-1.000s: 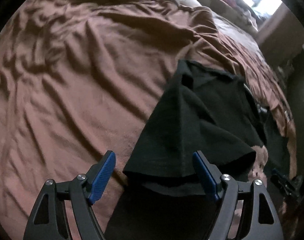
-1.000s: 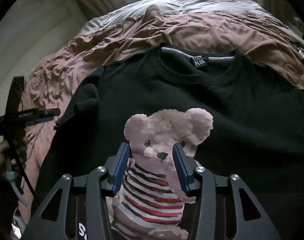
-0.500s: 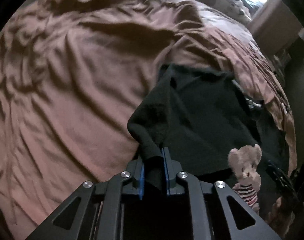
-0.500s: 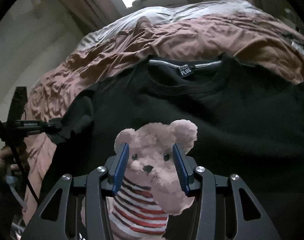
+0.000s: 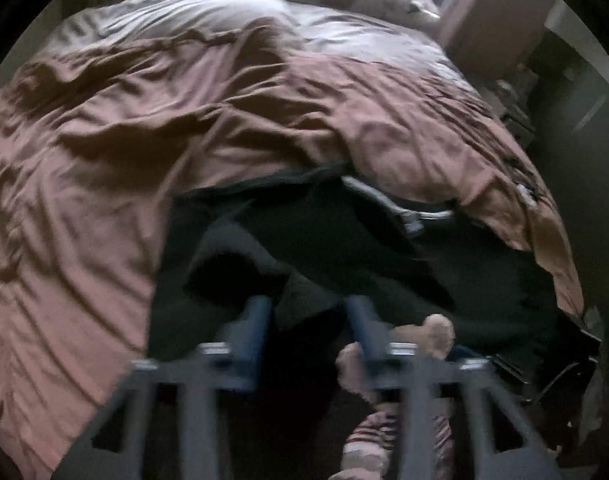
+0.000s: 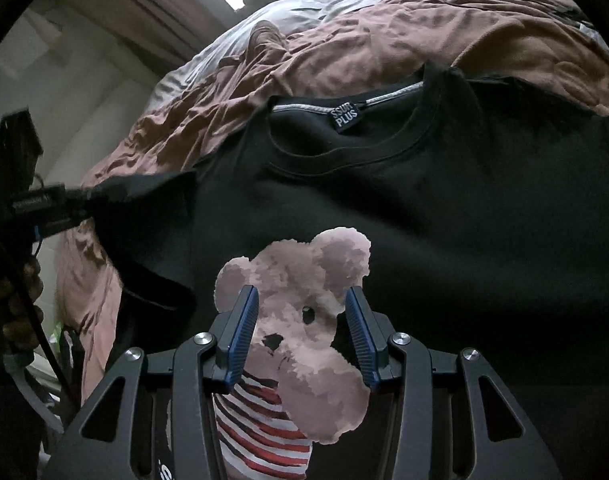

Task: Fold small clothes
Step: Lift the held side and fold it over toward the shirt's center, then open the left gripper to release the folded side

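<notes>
Black T-shirt (image 6: 424, 220) beneath parted right claw (image 6: 302, 296)

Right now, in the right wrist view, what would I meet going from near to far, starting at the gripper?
right gripper → bear print on the black T-shirt → neck label → brown blanket → pale sheet
</notes>
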A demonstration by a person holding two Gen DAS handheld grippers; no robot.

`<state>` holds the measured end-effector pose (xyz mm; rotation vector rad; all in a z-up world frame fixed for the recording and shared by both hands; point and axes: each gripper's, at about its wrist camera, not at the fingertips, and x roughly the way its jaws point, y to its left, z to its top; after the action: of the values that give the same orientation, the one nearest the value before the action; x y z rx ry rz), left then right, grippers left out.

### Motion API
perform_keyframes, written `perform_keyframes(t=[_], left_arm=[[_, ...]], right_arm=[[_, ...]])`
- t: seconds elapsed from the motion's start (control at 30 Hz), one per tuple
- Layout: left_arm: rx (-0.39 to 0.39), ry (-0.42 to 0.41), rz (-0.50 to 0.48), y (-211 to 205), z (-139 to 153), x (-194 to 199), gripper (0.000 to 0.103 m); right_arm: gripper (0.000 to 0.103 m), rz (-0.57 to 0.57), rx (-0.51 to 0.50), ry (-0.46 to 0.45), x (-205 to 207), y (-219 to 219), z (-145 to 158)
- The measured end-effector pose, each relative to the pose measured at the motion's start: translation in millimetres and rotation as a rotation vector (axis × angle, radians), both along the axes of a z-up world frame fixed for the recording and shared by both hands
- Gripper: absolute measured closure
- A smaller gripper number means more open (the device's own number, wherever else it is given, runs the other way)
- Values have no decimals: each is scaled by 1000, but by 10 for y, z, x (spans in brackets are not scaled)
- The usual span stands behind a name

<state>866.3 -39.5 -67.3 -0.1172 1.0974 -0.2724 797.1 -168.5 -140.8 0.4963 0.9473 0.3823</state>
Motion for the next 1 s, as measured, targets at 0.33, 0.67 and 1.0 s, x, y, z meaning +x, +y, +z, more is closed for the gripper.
perform_keyframes(t=[0.33, 0.67, 1.0], left_arm=[[54, -13, 54, 379, -67, -112, 25], [142, 38, 78, 1085, -606, -344, 25], [138, 34, 81, 1484, -938, -417, 25]], right_arm=[[40, -2, 30, -23, -20, 12, -15], [40, -31, -40, -6, 206, 267, 19], [64, 2, -199, -107, 578, 900, 272]])
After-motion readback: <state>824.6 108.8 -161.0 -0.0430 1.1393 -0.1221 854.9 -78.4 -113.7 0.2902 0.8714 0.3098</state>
